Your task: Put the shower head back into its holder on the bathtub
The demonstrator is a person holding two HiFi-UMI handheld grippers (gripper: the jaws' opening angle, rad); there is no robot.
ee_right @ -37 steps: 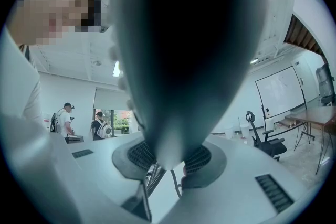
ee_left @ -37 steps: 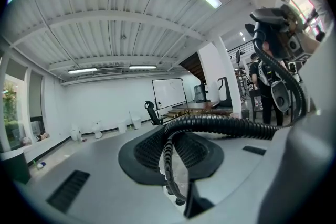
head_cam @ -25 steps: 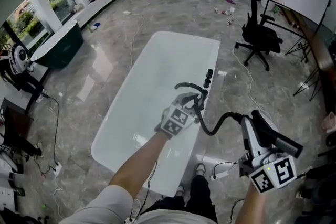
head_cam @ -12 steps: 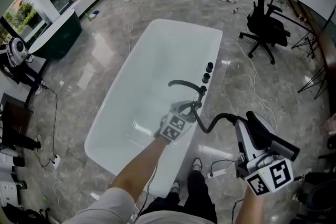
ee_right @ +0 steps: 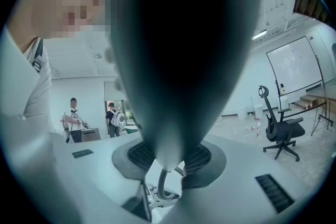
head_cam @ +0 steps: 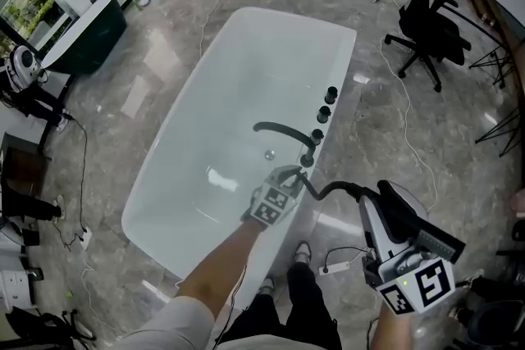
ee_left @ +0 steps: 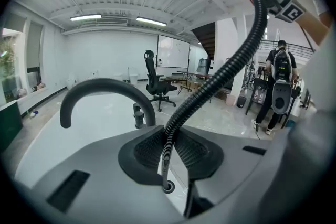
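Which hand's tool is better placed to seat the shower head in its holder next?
Probably right. The right tool grips the shower head; the left tool is clamped on the hose just above the holder in the bathtub rim.

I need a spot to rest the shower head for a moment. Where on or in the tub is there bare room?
The bathtub basin is bare beyond the spout, up to the far rim, and along its left wall. Crowded: the right rim, with knobs, hose and left gripper.

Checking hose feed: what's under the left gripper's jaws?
The hose clamped in the left gripper drops into a round opening in the bathtub rim. Its run below the rim is covered.
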